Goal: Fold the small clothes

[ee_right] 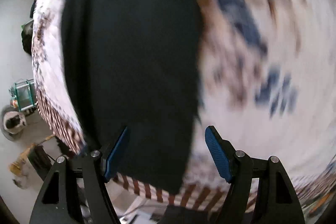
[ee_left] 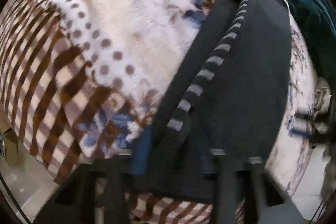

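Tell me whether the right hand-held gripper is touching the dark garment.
Cannot tell. In the right wrist view the right hand-held gripper is open around the dark garment, whose edge crosses the left pad; blur hides any contact.

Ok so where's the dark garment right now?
The dark garment lies on the patterned blanket, right of centre in the left wrist view; its near end sits between the left gripper fingers.

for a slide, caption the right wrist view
Right gripper, jaws open, over a dark garment on a patterned blanket.
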The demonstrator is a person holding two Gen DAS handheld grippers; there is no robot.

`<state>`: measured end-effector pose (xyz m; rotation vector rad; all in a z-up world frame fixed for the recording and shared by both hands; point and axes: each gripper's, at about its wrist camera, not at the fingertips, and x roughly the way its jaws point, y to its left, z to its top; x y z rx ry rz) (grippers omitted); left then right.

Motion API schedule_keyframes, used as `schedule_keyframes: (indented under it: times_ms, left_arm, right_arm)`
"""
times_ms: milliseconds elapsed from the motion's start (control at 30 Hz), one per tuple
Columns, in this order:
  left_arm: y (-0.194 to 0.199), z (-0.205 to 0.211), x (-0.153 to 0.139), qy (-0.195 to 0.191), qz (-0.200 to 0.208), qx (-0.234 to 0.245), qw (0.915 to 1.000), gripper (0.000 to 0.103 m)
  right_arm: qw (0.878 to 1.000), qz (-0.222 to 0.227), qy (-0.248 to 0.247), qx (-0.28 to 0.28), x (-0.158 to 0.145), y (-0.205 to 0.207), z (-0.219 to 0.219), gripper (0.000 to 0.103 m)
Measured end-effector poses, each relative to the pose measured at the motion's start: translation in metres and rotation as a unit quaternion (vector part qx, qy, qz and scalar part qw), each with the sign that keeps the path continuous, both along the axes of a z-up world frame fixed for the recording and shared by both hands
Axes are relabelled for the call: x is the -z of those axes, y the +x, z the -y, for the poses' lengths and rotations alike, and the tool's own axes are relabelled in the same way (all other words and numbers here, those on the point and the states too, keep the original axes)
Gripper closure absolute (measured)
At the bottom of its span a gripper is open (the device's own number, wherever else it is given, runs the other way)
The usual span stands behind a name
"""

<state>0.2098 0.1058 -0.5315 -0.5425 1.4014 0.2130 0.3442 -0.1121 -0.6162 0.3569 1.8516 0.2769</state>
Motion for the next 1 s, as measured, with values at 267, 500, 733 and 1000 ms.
schedule_keyframes:
  times_ms: [267,500,733,1000]
  left_arm:
    - [-0.019,-0.001,-0.016,-0.027,0.042,-0.030,0.9983,0.097]
    - [-0.042,-0.017,-0.035,-0.126,0.065,-0.097,0.9851,0.098]
    - [-0.043,-0.024,0.019,-0.105,-0.003,-0.064,0.9924,0.095]
    - [-0.023,-0.027,-0.042,-0.043,0.041,0.020,0.9980,0.057]
  right_arm:
    - [0.998,-0.030,0.053,0.029,0.046,-0.095,0.004,0.081]
    - [0.998,0.052,0.027,0.011,-0.001,-0.122,0.012,0.092]
    - [1.000,0.008,-0.001,-0.029,-0.002,-0.109,0.007,0.091]
    - [1.000,0.003,-0.026,0.011,-0.031,-0.063,0.025,0.054]
